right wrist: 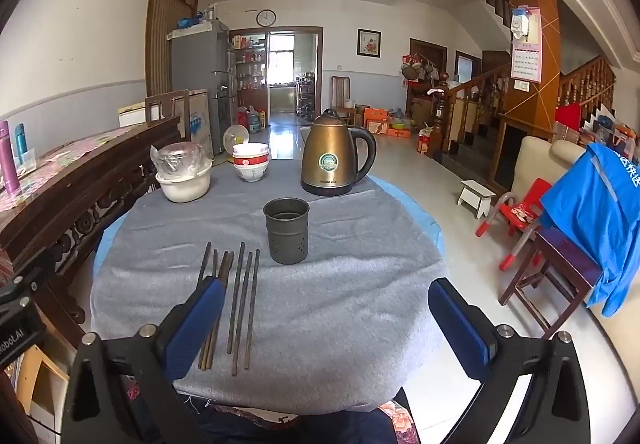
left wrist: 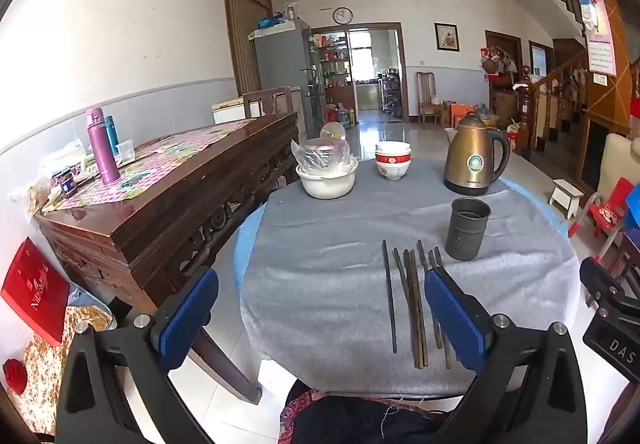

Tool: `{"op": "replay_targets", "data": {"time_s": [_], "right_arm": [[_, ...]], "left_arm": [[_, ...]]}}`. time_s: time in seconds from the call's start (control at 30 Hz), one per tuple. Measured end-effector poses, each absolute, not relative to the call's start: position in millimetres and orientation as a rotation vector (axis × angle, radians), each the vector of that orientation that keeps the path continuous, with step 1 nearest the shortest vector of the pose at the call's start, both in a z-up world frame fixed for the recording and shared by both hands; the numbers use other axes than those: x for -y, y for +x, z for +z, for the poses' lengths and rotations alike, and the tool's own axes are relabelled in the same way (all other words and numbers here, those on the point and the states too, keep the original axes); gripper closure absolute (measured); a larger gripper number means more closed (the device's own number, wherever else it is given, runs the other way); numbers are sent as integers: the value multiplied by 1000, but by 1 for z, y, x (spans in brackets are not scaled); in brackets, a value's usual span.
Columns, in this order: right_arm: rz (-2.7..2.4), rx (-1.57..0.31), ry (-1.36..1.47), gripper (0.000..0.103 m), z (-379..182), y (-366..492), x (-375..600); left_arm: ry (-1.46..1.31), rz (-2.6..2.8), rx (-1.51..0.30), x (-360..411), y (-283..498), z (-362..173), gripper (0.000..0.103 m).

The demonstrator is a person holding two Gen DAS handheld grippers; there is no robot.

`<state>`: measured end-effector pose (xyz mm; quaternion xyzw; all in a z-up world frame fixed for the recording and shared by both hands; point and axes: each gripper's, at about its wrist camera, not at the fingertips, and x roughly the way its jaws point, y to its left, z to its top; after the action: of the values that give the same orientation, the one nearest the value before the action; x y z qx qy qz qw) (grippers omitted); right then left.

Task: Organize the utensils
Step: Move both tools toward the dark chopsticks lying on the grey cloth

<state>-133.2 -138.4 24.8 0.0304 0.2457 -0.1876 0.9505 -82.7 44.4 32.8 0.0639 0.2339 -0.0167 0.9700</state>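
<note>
Chopsticks (right wrist: 236, 304) lie in a loose row on the grey cloth (right wrist: 340, 304), just before the empty holder (right wrist: 286, 231) that likely awaits them. Left gripper (left wrist: 320, 316) and right gripper (right wrist: 324, 320) hover above the near edge, fingers wide apart, holding nothing.

Left tongs (left wrist: 322, 318) and right tongs (right wrist: 326, 324) both gape wide, holding nothing.

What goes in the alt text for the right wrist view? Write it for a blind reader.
A row of dark chopsticks lies on a grey-clothed round table, left of an empty metal holder cup. The open right gripper hovers at the table's near edge, holding nothing. Behind stand a brass-coloured kettle, stacked bowls and a white basin.
</note>
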Motion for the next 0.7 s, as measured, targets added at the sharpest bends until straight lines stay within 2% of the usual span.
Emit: {"op": "replay_targets", "data": {"time_s": [0.7], "right_arm": [[-384,-496,68,0,22,-134,144]], "left_arm": [[161,-53,-494,-37,-84,30,1]]}}
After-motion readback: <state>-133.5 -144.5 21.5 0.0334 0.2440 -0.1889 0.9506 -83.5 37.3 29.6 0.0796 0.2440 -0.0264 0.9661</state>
